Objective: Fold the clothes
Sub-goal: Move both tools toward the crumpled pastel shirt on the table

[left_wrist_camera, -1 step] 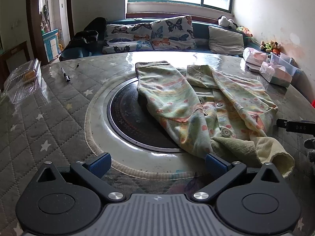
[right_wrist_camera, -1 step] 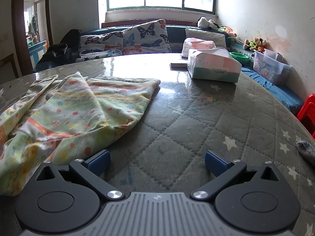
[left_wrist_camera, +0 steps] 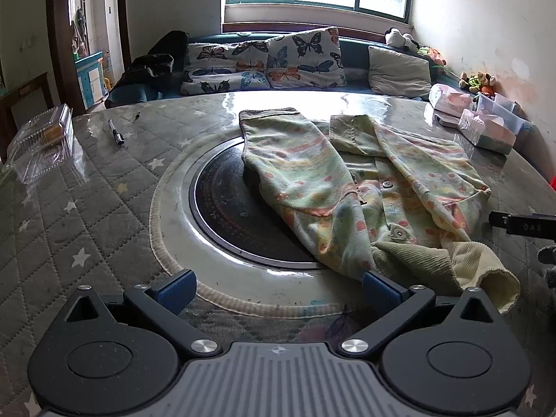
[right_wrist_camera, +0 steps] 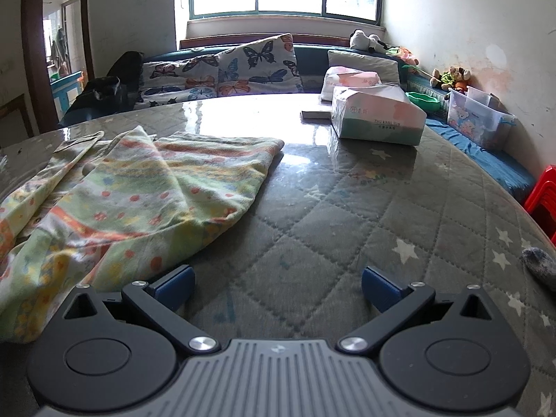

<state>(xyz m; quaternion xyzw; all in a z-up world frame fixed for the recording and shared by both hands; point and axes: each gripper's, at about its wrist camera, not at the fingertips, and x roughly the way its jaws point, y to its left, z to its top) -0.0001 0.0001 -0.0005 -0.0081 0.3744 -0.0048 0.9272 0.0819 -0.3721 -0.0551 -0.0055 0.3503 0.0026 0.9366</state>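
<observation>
Clothes here means one garment (left_wrist_camera: 347, 187), a pale green printed jacket with buttons and a ribbed cuff, spread loosely on the round table (left_wrist_camera: 87, 208). In the left wrist view it lies over the right part of the dark central disc (left_wrist_camera: 226, 208) and runs from the far middle toward the near right. In the right wrist view the same garment (right_wrist_camera: 139, 201) fills the near left of the tabletop.

Beyond the table stands a sofa with butterfly cushions (left_wrist_camera: 264, 62). Tissue packs (right_wrist_camera: 375, 118) sit on the far right of the table, a clear plastic box (left_wrist_camera: 41, 139) on the far left, and a pen (left_wrist_camera: 116, 132) just right of that box.

The left gripper (left_wrist_camera: 278, 283) is held low and level at the near edge, fingers spread wide and holding nothing; its right fingertip seems to touch the garment's near hem, though the view is not sharp enough to be sure. The right gripper (right_wrist_camera: 278, 283) is likewise low and level, fingers wide apart and empty, its left fingertip just beside the cloth's edge, the right one over bare quilted cover.
</observation>
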